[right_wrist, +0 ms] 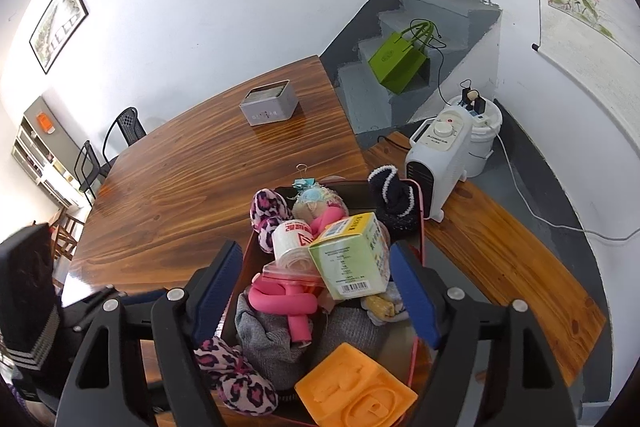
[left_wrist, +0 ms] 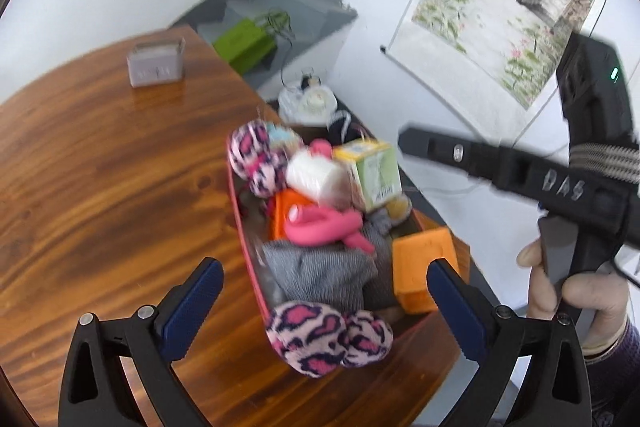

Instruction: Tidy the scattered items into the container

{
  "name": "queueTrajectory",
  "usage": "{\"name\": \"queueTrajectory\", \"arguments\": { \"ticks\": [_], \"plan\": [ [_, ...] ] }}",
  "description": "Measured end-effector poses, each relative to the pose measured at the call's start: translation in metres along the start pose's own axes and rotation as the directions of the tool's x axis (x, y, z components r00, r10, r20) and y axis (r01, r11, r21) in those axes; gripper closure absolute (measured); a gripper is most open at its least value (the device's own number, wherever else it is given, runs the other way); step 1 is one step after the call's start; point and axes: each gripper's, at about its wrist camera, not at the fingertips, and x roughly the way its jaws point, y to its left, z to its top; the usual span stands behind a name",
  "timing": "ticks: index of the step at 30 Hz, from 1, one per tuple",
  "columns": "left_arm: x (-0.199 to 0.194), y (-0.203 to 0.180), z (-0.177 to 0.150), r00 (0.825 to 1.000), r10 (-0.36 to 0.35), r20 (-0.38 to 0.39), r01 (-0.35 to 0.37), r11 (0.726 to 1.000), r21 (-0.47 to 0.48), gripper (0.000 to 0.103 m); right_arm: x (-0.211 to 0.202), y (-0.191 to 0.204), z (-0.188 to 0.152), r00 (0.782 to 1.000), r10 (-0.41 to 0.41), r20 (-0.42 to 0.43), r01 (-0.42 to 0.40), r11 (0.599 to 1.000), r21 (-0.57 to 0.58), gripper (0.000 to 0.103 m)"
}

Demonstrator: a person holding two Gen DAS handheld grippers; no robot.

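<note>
We look down on a red-rimmed container packed to the brim at the right edge of a wooden table. The left gripper hangs above its near end with the blue pads spread wide and nothing pressed between them; below the gap, a pink leopard-print sock droops over the container's near rim. The right gripper also stands wide open over the pile, holding nothing, its pads flanking a green and yellow carton that lies tilted on top of the heap.

Just left of the carton lies a white roll with red print. A pink foam tube, bent into a loop, lies on grey knitted cloth. An orange moulded tray leans at the near right corner. At the far end we see a second leopard-print sock and a dark fuzzy sock with white trim draped over the far rim.

In the left wrist view a hand grips the black handle of the right tool at the right edge. Well apart on the table, toward the far side, sits a small grey tin. Beyond the table a white heater stands on a wooden bench, and a green paper bag rests on grey stairs.
</note>
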Motion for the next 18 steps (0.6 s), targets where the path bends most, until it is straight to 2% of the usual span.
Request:
{"name": "queueTrajectory", "arguments": {
  "ticks": [7, 12, 15, 18],
  "plan": [
    [-0.017, -0.003, 0.013, 0.999, 0.018, 0.048, -0.016, 0.999, -0.038, 0.0, -0.006, -0.017, -0.004, 0.999, -0.044, -0.012, 0.045, 0.998, 0.038, 0.021],
    [-0.018, -0.011, 0.019, 0.998, 0.066, 0.018, -0.065, 0.996, -0.069, 0.0, -0.012, -0.027, -0.009, 0.997, -0.068, -0.021, 0.07, 0.996, 0.062, 0.02],
    [-0.017, -0.012, 0.02, 0.991, 0.131, -0.001, -0.13, 0.986, -0.1, 0.0, -0.015, -0.029, -0.013, 0.997, -0.071, -0.027, 0.073, 0.995, 0.063, 0.02],
    [-0.021, -0.01, 0.019, 0.979, 0.201, 0.016, -0.198, 0.973, -0.114, 0.0, -0.018, -0.029, -0.018, 0.997, -0.073, -0.03, 0.075, 0.995, 0.067, 0.02]
  ]
}}
